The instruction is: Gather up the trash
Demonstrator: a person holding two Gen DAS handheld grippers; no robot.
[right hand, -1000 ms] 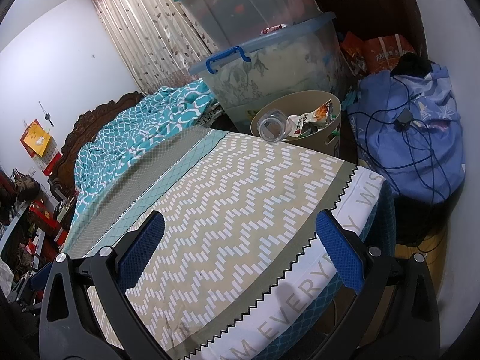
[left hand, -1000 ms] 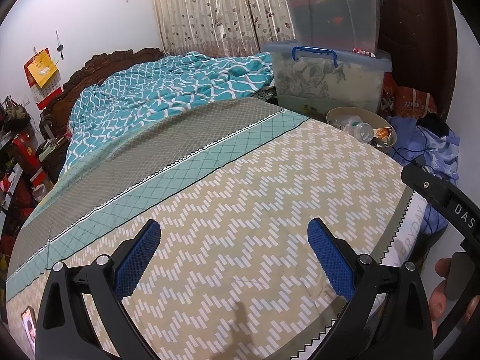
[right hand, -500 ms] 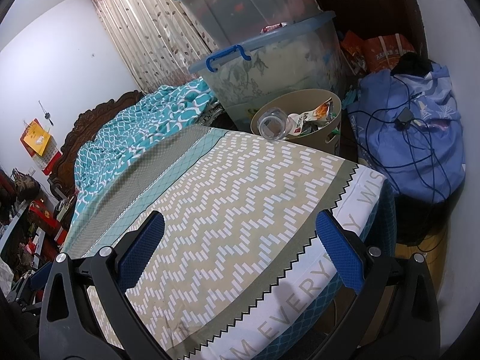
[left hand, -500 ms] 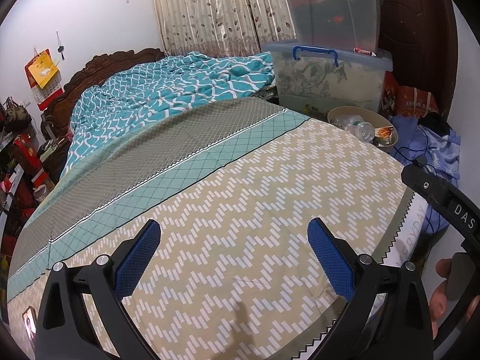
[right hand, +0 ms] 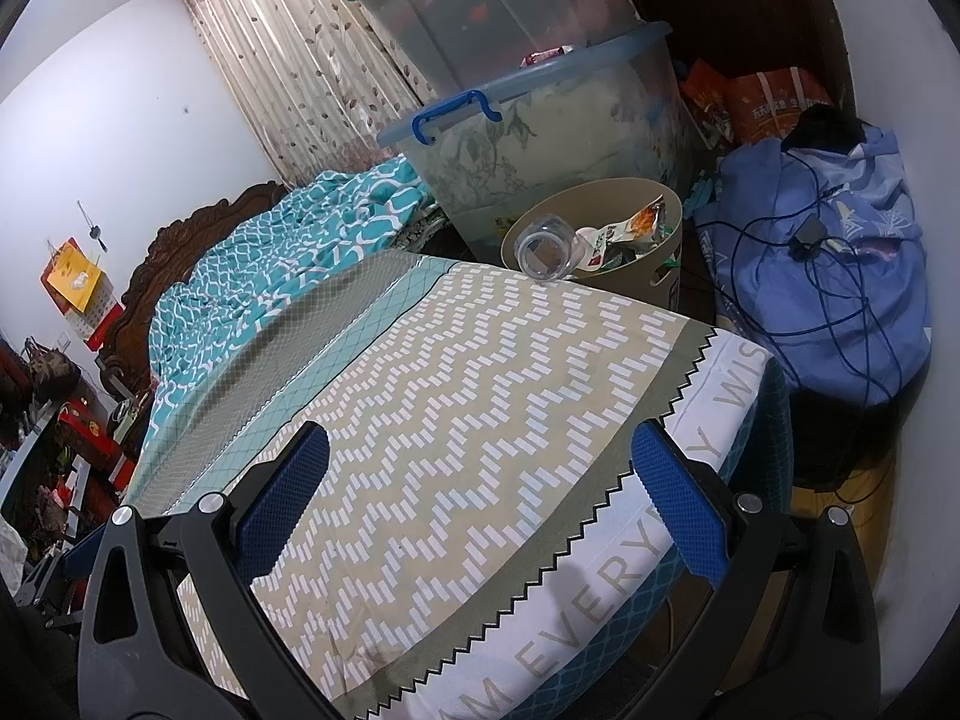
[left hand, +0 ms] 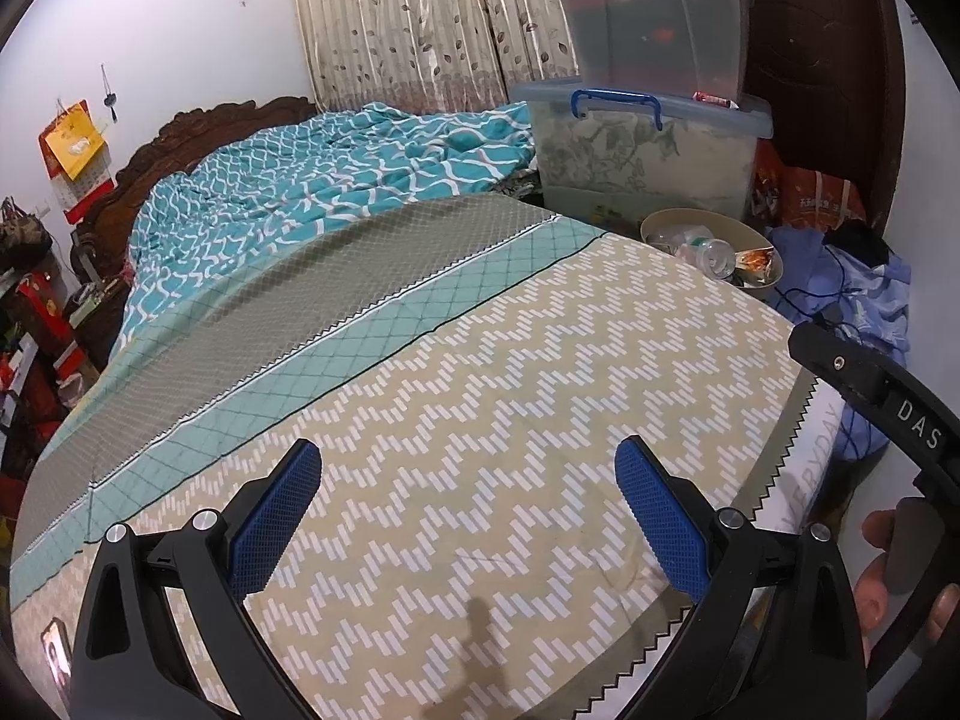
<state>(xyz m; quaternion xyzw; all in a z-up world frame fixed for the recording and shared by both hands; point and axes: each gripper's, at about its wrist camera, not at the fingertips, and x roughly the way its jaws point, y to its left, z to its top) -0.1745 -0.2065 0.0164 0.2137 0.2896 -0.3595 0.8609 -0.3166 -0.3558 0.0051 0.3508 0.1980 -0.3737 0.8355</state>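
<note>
Left wrist view: while the left claw (left hand: 468,516) hangs over the bed (left hand: 480,420), its blue pads stand spread wide with nothing between them.
Bed top, this view: patterned sheet only, no loose litter that I can make out on the near part.
Trash: it sits in the tan bin (left hand: 657,223) past the far corner of the bed, a clear bottle (left hand: 717,252) and an orange wrapper (left hand: 757,259) showing at the rim.
Behind the bin: two stacked storage boxes (left hand: 648,150) against the curtain.
Lower right edge: a hand (left hand: 900,588) grips the other tool's handle.

Right wrist view: the right claw (right hand: 480,498) is spread too, empty, looking over the bed's foot corner.
Bin, this view: bin (right hand: 669,276) just beside the bed corner, a clear jar (right hand: 543,249) lying at the rim nearest the bed and wrappers (right hand: 630,228) piled behind it.
Beside the bin: a blue bag (right hand: 840,276) draped with cables.

Step in hand: looks like the tail end, or a scan for leftovers; both claws carry nothing.
Next move: sweep for any stray piece; if one turns up, lower over it, pinch, and carry it to the bin.
</note>
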